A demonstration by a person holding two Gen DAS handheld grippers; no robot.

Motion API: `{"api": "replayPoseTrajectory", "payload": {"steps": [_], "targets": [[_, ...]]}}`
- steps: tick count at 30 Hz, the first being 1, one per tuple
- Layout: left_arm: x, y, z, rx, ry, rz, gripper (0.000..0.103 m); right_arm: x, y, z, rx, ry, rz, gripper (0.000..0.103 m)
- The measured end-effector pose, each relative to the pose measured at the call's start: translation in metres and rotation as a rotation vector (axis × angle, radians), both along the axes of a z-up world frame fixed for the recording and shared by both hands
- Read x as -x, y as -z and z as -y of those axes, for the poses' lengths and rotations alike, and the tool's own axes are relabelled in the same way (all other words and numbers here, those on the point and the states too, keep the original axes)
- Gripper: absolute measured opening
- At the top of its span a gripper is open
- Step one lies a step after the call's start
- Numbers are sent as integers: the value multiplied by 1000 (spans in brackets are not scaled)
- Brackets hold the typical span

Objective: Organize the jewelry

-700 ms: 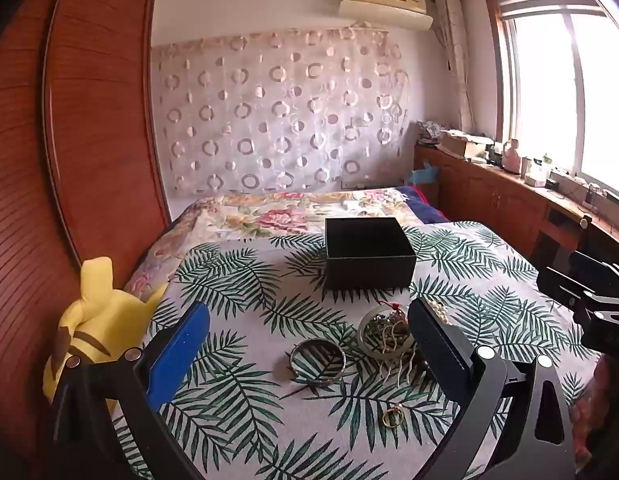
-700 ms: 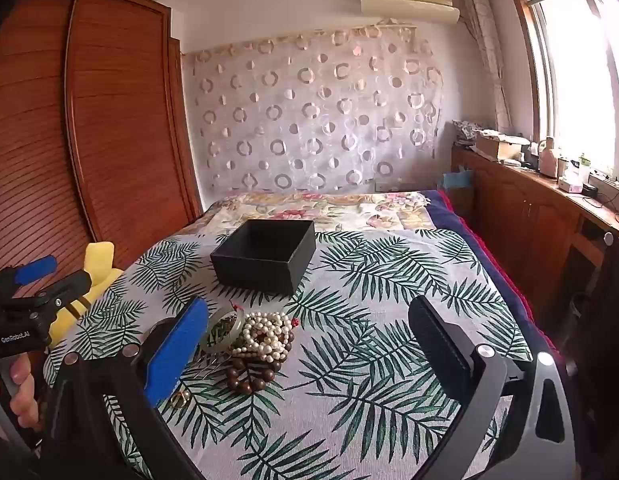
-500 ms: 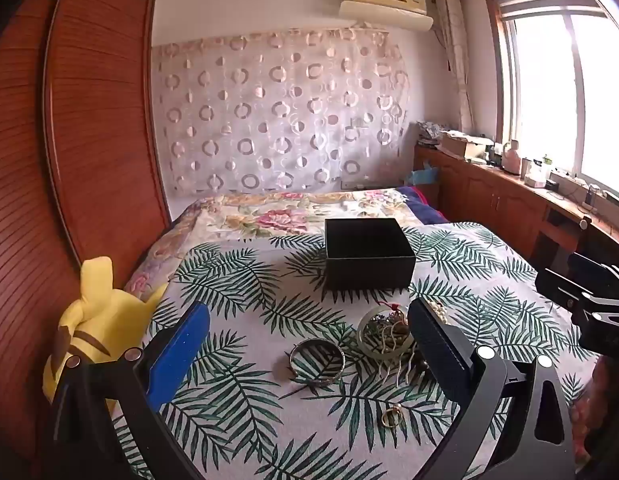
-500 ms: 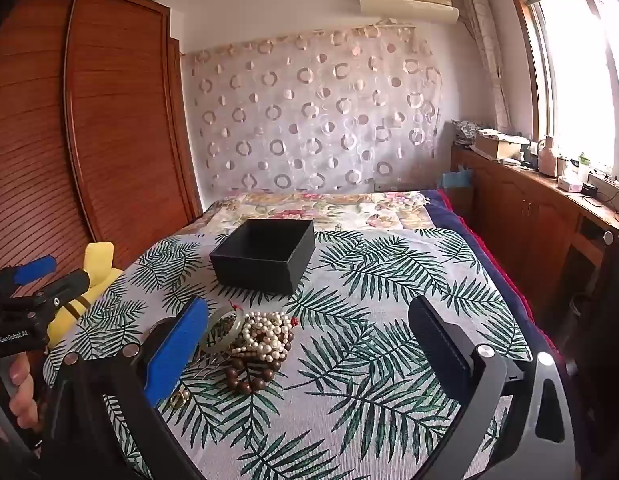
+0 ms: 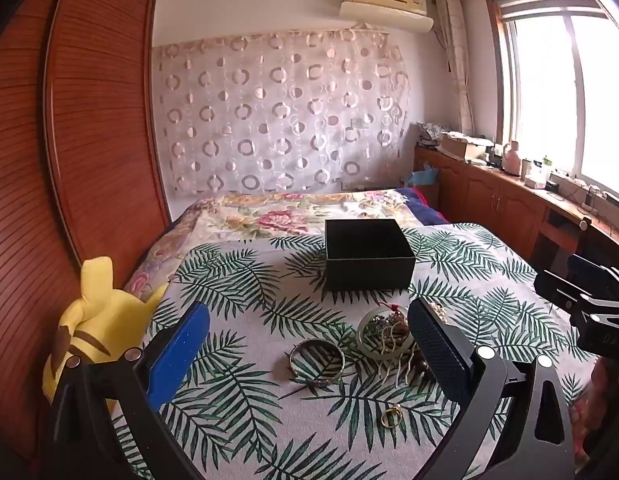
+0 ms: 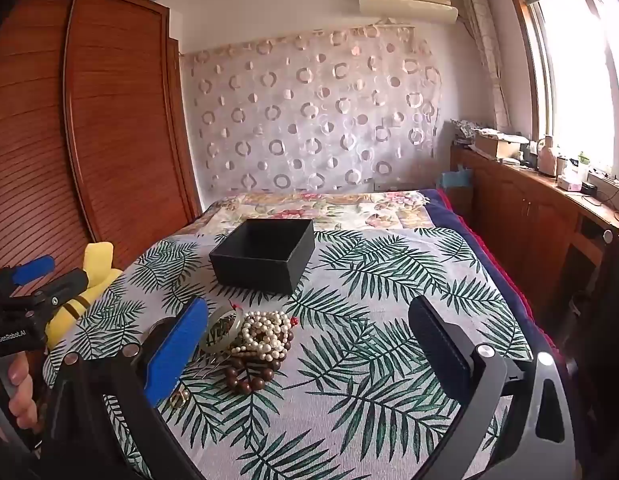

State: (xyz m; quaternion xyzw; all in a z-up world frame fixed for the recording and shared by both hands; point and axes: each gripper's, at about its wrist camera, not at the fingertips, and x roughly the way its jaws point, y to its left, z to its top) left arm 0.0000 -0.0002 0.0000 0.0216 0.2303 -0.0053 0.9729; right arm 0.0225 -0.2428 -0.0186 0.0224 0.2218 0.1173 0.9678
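Jaws spread wide and empty, the left gripper [image 5: 307, 342] hung over the leaf-print bedspread [image 5: 237, 280]; its view alone showed the metal bangle [image 5: 316, 360], a small gold ring [image 5: 391, 416] and what looked like a hair comb [image 5: 401, 364] by the green bangle [image 5: 383, 334], with the black box [image 5: 369, 258] beyond. The right gripper [image 6: 307, 342], jaws equally wide and bare, alone showed the pearl strand [image 6: 267, 336] heaped over dark wooden beads [image 6: 247, 378], and the person's hand [image 6: 19, 394] gripping the other tool.
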Motion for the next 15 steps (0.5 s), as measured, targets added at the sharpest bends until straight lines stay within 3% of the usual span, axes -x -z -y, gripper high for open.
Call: {"api": "replayPoseTrajectory", "payload": {"steps": [15], "targets": [[0, 0, 0, 2, 0, 1, 96, 1, 3, 1, -1, 1, 1, 101]]}}
